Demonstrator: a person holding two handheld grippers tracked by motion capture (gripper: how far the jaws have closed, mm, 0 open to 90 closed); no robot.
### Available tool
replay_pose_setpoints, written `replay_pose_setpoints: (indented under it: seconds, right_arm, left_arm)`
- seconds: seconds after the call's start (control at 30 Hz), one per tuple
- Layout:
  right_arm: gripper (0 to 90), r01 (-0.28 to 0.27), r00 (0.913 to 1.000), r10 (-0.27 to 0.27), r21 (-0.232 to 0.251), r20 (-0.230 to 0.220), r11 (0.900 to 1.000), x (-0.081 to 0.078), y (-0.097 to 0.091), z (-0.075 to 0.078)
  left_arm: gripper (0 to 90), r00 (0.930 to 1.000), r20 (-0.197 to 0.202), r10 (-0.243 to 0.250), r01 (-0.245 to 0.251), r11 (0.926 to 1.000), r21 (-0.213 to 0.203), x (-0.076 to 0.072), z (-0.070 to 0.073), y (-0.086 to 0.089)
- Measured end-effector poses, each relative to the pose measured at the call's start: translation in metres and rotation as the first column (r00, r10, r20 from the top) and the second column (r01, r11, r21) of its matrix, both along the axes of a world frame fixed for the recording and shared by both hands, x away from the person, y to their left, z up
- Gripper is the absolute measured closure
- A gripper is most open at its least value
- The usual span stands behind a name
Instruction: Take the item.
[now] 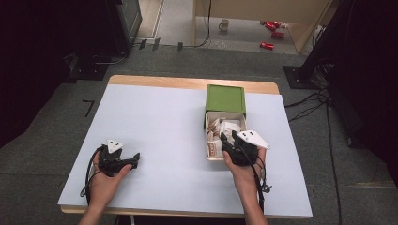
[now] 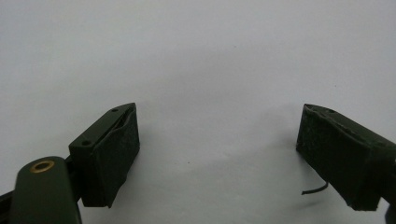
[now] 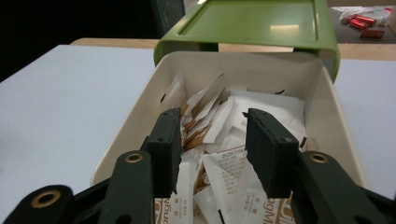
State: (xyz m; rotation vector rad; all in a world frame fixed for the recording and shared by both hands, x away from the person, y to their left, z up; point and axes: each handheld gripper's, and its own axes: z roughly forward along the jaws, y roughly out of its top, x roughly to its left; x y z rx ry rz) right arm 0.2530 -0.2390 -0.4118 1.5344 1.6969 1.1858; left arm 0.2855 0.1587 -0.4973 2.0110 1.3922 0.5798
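The right gripper (image 3: 212,154) has its two black jaws partly open, hanging over the near end of a cream box (image 3: 135,121); between and under the jaws lie sachets (image 3: 224,172), and whether the pads touch or pinch one cannot be told. The sachets are white and tan paper packets, heaped loosely and pointing every way, some flat, some on edge. One just under the jaws bears small printed lines too fine to read; at the bottom edge of the right gripper view, brown letters read in part "nBuc" and "agMi" — the rest is cut off. The box is a long open drawer, its long axis running away from the person, its far end tucked under a green lid (image 3: 252,23) that lies beyond it as a sleeve. From the high view, the box (image 1: 210,154) sits right of the table's middle, the green lid (image 1: 225,98) near the far edge, and the right gripper (image 1: 226,139) at the box's near right corner. The left gripper (image 2: 217,149) has its jaws wide apart with nothing between them — just bare white table (image 2: 196,56) below. In the high view it (image 1: 136,159) rests at the near left, well apart from the box.
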Motion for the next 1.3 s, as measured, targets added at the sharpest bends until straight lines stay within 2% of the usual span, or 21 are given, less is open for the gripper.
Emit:
replay_pose_setpoints:
  seconds: [0.13,0.37,0.5,0.7,0.87,1.1,1.3]
  right_arm:
    - [59.7,0.0,0.9997,0.0,0.003,-0.025,1.0,0.002,0.001,-0.008]
    - [63.0,-0.042,0.9966,0.043,0.017,-0.07,0.999,-0.003,0.006,-0.023]
    - [63.6,-0.053,0.9949,0.055,0.029,-0.084,0.9982,-0.003,0.008,-0.028]
    - [70.6,-0.092,0.9903,0.096,0.04,-0.1,0.9949,-0.005,0.012,-0.031]
    - [76.4,-0.115,0.9884,0.119,0.044,-0.094,0.9923,-0.006,0.016,-0.031]
    - [89.8,-0.115,0.9895,0.118,0.046,-0.083,0.9923,-0.01,0.017,-0.028]
    - [90.0,-0.12,0.9903,0.122,0.042,-0.066,0.9919,-0.011,0.017,-0.023]
  left_arm:
    - [13.7,1.0,0.0,0.0,0.0,1.0,0.0,0.0,0.0,0.0]
    - [13.7,1.0,0.0,0.0,0.0,1.0,0.001,0.0,0.0,0.0]
    - [13.7,1.0,0.0,0.0,0.0,1.0,0.001,0.0,0.0,0.0]
    - [13.7,1.0,0.0,0.0,0.0,1.0,0.0,0.0,0.0,0.0]
    - [13.7,1.0,0.0,0.0,0.0,1.0,0.0,0.0,0.0,0.0]
    - [13.7,1.0,0.0,0.0,0.0,1.0,0.0,0.0,0.0,0.0]
    - [13.7,1.0,0.001,0.001,-0.001,1.0,0.0,0.0,0.0,0.0]
